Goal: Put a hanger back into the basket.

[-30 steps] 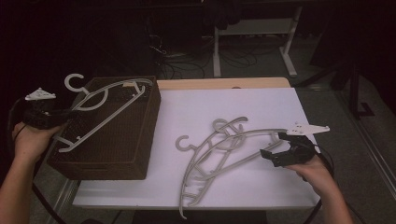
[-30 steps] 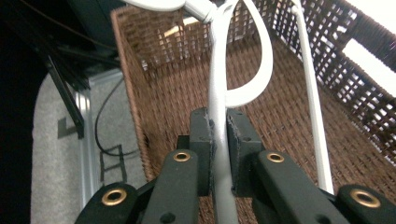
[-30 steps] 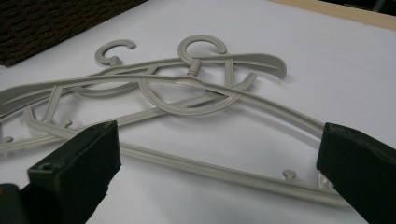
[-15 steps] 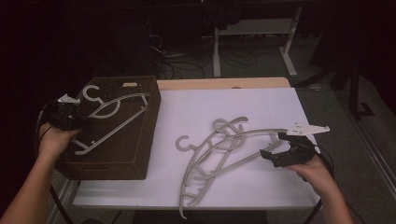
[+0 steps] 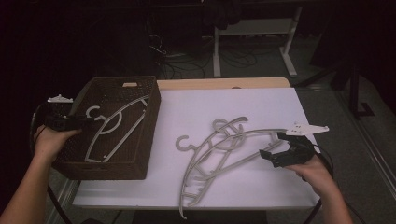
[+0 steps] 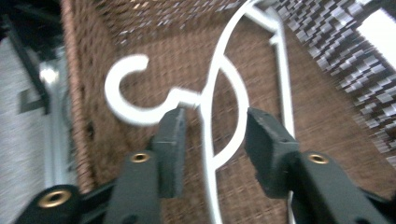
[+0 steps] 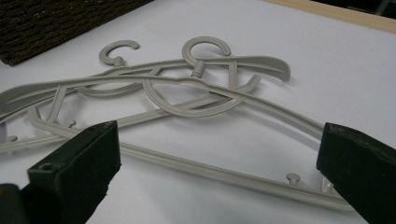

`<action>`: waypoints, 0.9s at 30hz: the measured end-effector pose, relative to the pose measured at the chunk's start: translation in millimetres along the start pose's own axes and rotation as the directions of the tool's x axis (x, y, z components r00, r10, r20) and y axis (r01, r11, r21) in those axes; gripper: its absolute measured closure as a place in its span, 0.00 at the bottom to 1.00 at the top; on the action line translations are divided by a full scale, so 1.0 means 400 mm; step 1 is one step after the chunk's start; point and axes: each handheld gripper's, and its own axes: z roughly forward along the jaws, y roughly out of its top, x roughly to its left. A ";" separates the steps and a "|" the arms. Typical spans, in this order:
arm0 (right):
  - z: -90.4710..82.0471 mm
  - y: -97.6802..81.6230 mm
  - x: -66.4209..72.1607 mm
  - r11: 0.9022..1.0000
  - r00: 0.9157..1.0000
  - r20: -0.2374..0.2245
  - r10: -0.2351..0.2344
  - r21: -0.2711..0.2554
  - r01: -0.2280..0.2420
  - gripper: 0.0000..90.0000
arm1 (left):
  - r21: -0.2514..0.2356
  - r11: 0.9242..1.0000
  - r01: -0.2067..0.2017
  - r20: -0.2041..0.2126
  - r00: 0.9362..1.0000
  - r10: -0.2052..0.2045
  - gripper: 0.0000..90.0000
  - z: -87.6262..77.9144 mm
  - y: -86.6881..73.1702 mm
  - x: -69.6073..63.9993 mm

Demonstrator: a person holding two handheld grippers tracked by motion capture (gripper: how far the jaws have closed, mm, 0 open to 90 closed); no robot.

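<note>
The left gripper view shows the left gripper (image 6: 212, 140) with jaws apart around the neck of a pale hanger (image 6: 219, 98), not gripping it. That hanger lies inside the woven basket (image 5: 149, 135) at nine o'clock on the white table (image 5: 280, 112). The right gripper (image 7: 219, 163) is spread wide over two overlapping hangers (image 7: 187, 88) at four o'clock. Half a second ago the left one held the hanger over the basket; now it is inside.
</note>
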 end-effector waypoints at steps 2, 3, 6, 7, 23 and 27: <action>0.000 0.000 0.000 1.000 1.000 0.000 -0.001 0.000 0.001 0.00 | -0.027 1.000 0.004 0.033 0.999 -0.003 0.56 -0.008 0.004 -0.008; 0.001 0.000 0.000 1.000 1.000 0.000 -0.001 0.002 0.001 0.00 | -0.042 0.999 0.005 0.054 0.999 -0.003 0.53 -0.012 0.007 -0.013; 0.002 0.000 0.001 1.000 1.000 0.000 0.001 0.005 -0.001 0.00 | -0.083 0.997 -0.005 0.125 0.992 0.016 0.44 -0.019 0.015 -0.032; 0.002 0.000 0.001 1.000 1.000 0.000 -0.001 0.004 0.001 0.00 | -0.096 0.995 -0.013 0.149 0.989 0.027 0.42 -0.021 0.019 -0.040; 0.003 0.002 0.004 1.000 1.000 -0.004 -0.005 0.005 0.005 0.00 | -0.179 0.981 -0.074 0.382 0.914 0.139 0.15 -0.014 0.085 -0.209; 0.003 0.002 0.003 1.000 1.000 -0.003 -0.005 0.005 0.005 0.00 | -0.197 0.975 -0.103 0.426 0.886 0.180 0.10 0.002 0.110 -0.293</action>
